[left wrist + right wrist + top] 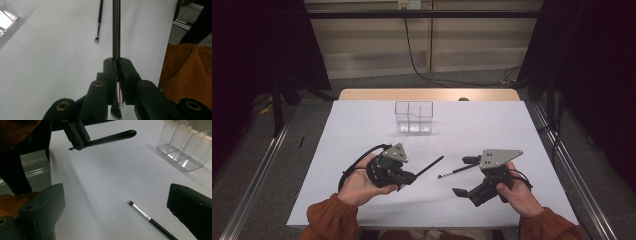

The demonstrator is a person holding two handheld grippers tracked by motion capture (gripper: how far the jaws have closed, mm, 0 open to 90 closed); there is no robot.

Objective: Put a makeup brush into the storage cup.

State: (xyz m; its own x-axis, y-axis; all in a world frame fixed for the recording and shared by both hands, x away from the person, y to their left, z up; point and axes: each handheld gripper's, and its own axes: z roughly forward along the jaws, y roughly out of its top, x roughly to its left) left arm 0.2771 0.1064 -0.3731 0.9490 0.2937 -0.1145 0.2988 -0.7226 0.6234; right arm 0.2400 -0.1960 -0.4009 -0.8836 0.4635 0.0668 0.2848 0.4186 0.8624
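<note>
My left gripper (408,176) is shut on a black makeup brush (430,166). Its handle sticks out past the jaws toward the table's middle. In the left gripper view the jaws (117,62) pinch this held brush (116,30), bristles at the bottom. A second, thinner brush (457,171) with a silver ferrule lies flat on the white table (362,130). My right gripper (465,176) stands open at this lying brush, one jaw on each side of it. In the right gripper view the thin brush (150,218) lies between the wide-apart jaws (116,195), untouched.
A clear plastic organizer (414,116) with several compartments stands at the table's far middle, also seen as a clear box (187,145) in the right gripper view. Orange sleeves enter from the near edge. Dark curtains and metal rails flank the table.
</note>
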